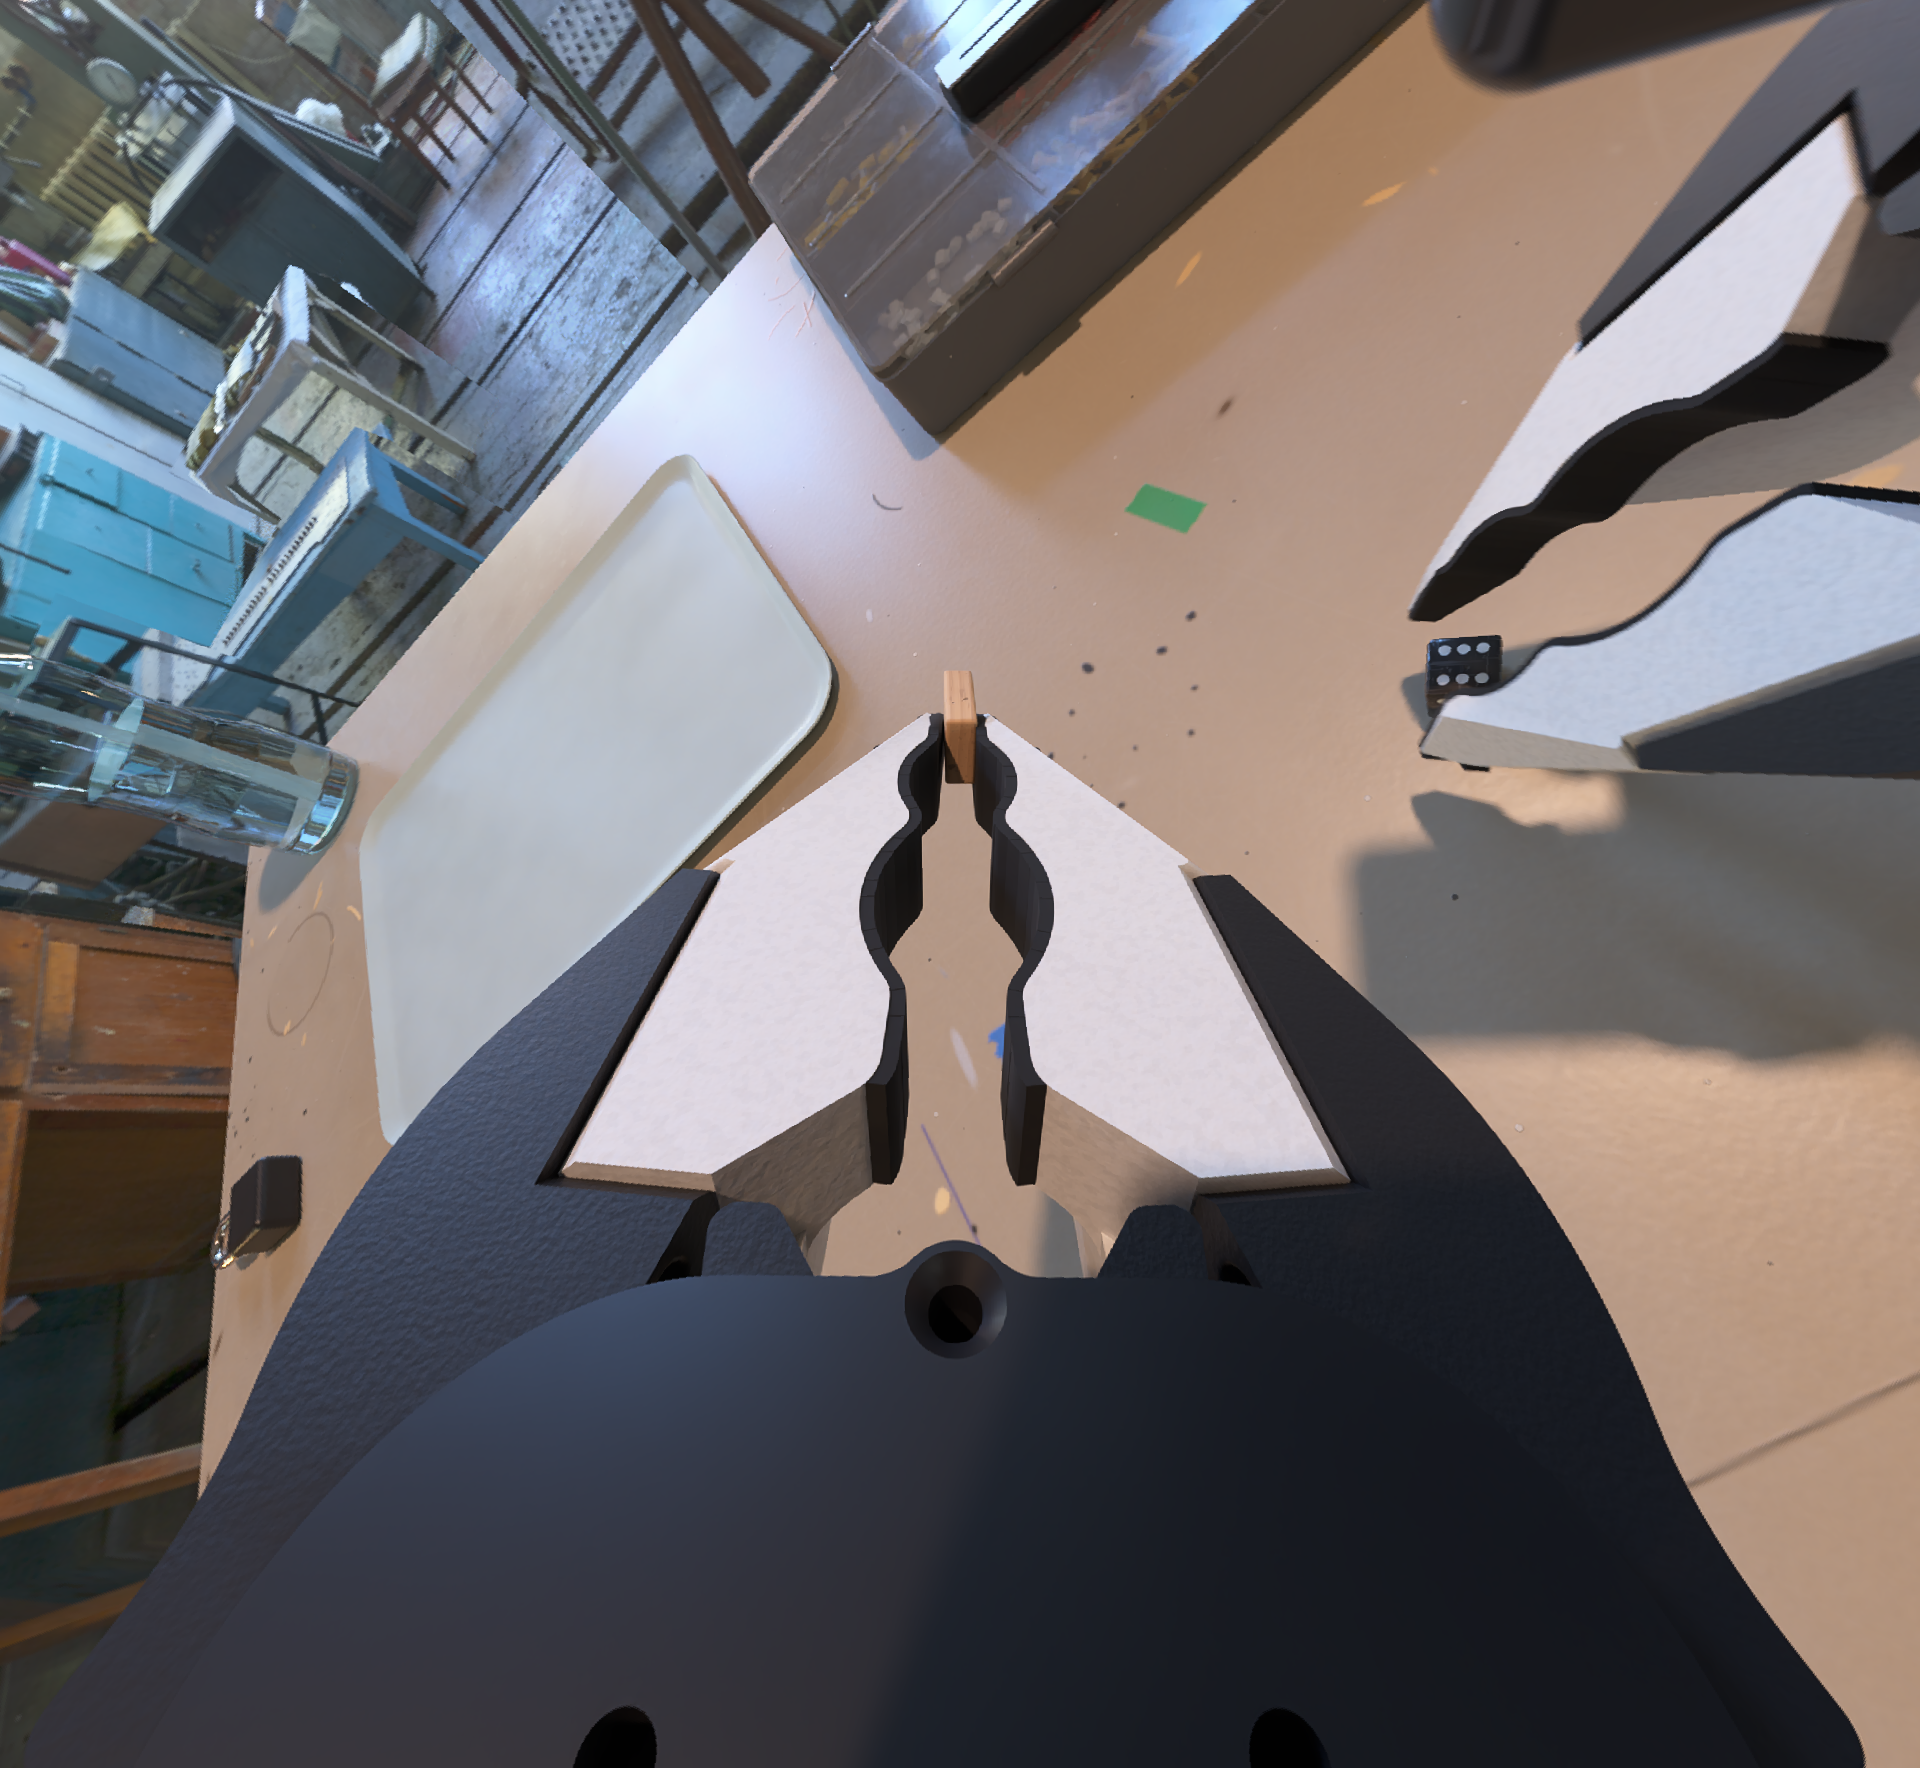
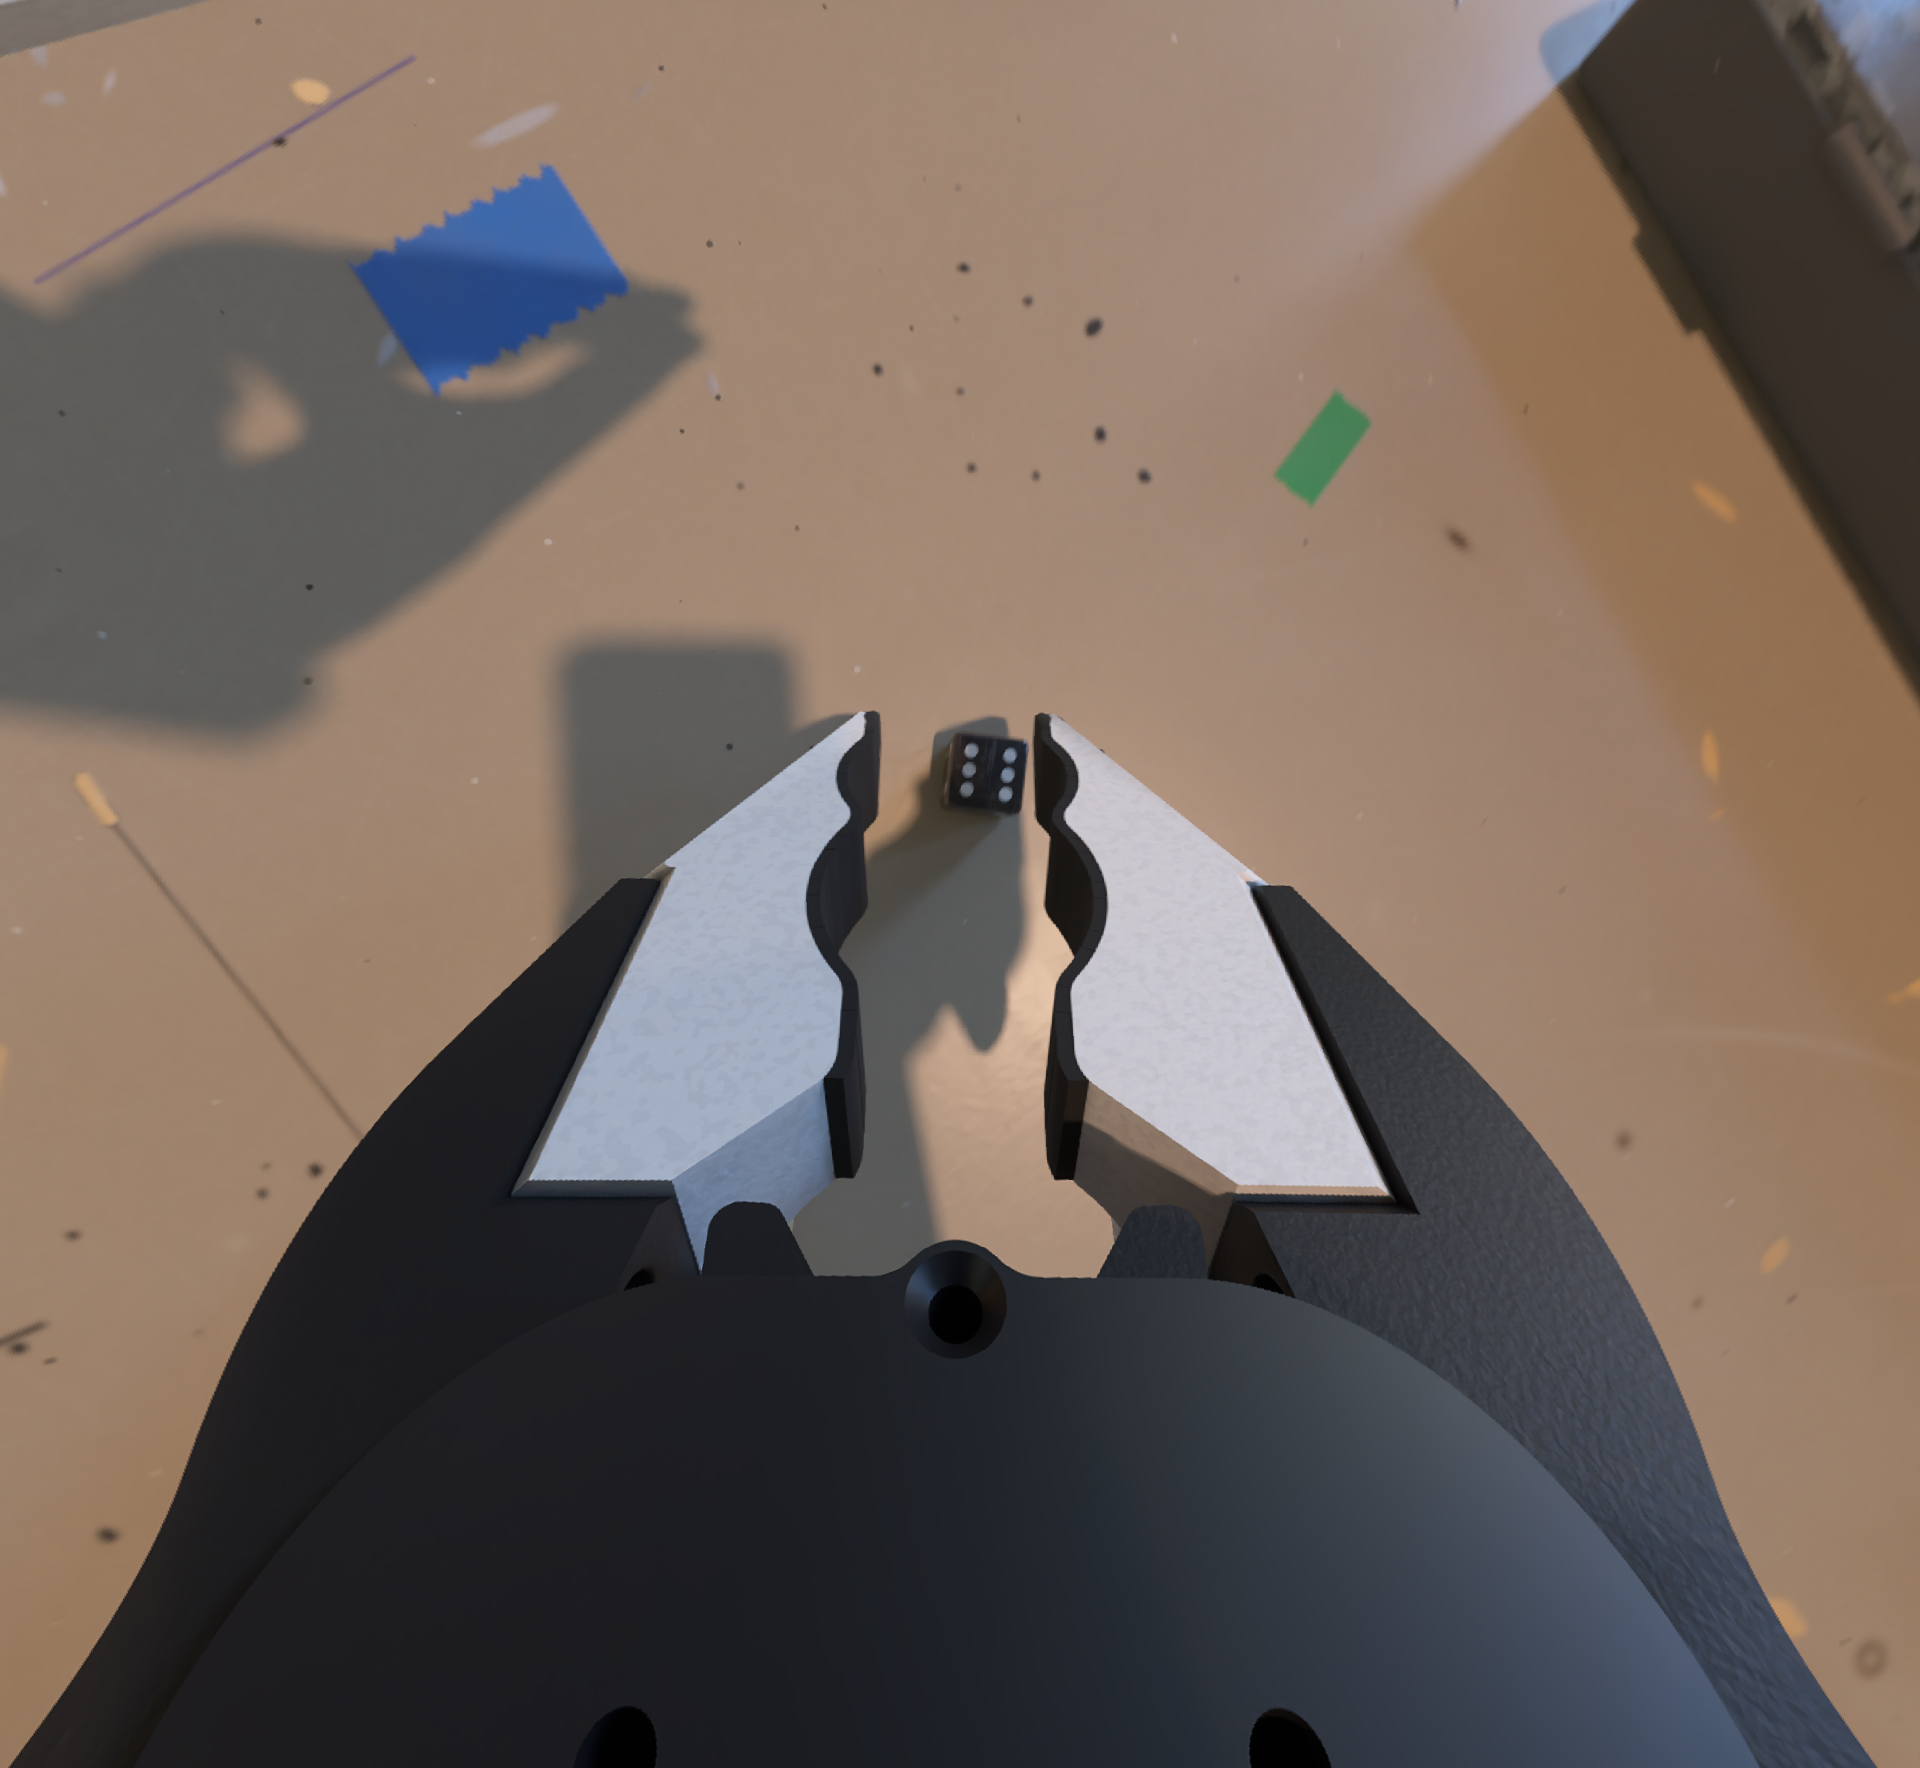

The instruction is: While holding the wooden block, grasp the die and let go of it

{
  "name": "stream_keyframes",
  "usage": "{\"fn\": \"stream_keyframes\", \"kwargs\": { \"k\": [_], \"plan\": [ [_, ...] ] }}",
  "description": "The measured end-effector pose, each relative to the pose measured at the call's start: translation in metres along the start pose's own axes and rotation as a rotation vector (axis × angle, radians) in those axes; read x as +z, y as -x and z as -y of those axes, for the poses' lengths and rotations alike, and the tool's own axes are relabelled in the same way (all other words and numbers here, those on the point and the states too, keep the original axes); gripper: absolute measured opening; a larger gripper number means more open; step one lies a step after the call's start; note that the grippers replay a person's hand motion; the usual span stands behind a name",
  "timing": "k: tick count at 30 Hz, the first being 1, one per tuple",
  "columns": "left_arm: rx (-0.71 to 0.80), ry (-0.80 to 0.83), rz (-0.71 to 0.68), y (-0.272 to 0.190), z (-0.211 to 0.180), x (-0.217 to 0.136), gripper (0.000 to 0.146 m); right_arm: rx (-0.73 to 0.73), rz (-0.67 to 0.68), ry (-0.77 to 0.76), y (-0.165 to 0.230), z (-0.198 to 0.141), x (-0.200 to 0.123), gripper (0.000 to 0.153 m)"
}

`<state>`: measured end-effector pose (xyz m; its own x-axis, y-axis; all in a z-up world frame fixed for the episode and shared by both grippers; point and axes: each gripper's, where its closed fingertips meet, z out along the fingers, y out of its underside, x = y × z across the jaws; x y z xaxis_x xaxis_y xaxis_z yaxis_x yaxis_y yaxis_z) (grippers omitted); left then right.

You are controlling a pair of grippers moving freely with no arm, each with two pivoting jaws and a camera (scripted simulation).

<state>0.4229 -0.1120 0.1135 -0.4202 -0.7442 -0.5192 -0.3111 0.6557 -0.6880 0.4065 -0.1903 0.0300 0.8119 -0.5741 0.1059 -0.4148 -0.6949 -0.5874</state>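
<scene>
In the left wrist view my left gripper is shut on a small light wooden block, held at the fingertips above the tan table. The block stands on edge and pokes out past the tips. In the right wrist view my right gripper is open, with the small black die lying on the table between its fingertips, closer to the right one, touching neither. The same die and right gripper show at the right of the left wrist view.
A white tray lies left of the block, a glass tumbler on its side beyond it. A grey parts case sits at the table's far edge, also at right. Green tape and blue tape stick flat to the table.
</scene>
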Motion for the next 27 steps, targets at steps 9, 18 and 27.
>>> {"fn": "stream_keyframes", "kwargs": {
  "k": [9,18,27],
  "plan": [
    [0.004,0.002,0.002,0.0,0.0,0.0,0.004,-0.116,0.038,0.065,-0.011,0.006,0.023,0.019],
    [0.001,-0.003,0.001,0.0,0.001,0.001,0.004,-0.184,0.067,0.089,-0.011,0.007,0.024,0.01],
    [0.003,-0.008,-0.001,-0.001,0.002,0.001,0.004,-0.197,0.085,0.094,-0.008,0.007,0.025,0.0]
  ]
}}
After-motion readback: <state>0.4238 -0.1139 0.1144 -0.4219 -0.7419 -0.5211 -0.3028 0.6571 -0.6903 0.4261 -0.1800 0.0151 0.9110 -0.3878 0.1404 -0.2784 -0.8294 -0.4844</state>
